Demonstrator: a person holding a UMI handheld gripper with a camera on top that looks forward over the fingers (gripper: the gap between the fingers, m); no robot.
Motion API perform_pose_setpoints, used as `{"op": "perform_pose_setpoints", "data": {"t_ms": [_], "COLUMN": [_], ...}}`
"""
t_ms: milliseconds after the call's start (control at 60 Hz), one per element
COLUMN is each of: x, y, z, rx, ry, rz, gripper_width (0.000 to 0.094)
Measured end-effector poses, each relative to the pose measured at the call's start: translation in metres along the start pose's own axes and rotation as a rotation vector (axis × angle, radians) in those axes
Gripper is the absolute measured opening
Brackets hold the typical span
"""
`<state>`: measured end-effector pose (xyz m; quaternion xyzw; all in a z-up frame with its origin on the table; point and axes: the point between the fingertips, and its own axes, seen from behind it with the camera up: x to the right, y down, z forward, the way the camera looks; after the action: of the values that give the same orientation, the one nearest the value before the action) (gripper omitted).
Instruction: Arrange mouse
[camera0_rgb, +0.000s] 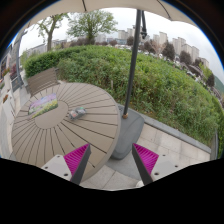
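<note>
Gripper view, outdoor terrace. Far left: a wooden bench or planter edge (40, 78) runs along the hedge line; detail too small to read.

Left of centre: round slatted wooden table (55, 130), boards running in concentric segments. On its far-left part lies a flat mat (42, 105), light with a greenish patch, roughly rectangular and set at an angle. The mouse (76, 113) sits on bare table slats just right of the mat, apart from it, near the table's right side. It looks grey and small; its orientation cannot be made out.

Gripper (109, 160) hangs near the table's near-right rim, well short of the mouse. Fingers are spread apart, with nothing between them; only table edge and paving show in the gap. Left pad (76, 158) is magenta and overlaps the table's near edge in view; right pad (147, 157) is magenta over the paving.

Centre-right: a dark parasol pole (133, 70) rises, tilted, from a grey conical base (127, 135) standing on the tiled floor (170, 140) just right of the table.

Right and far: a dense green hedge (150, 80), trees and pale apartment buildings (165, 45) beyond it.
</note>
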<state>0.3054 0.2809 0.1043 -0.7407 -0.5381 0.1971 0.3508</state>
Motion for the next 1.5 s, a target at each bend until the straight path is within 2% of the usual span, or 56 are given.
{"op": "perform_pose_setpoints", "data": {"t_ms": [550,967,1500], "x": [-0.140,-0.184,-0.211], "y": [-0.015,-0.046,-0.083], "z": [0.045,0.139,0.238], "rx": [0.070,0.143,0.109], "ry": [-0.204,-0.177,-0.157], "rz": [-0.113,-0.070,-0.025], "gripper_width": [0.0853,0.0857,0.0854]}}
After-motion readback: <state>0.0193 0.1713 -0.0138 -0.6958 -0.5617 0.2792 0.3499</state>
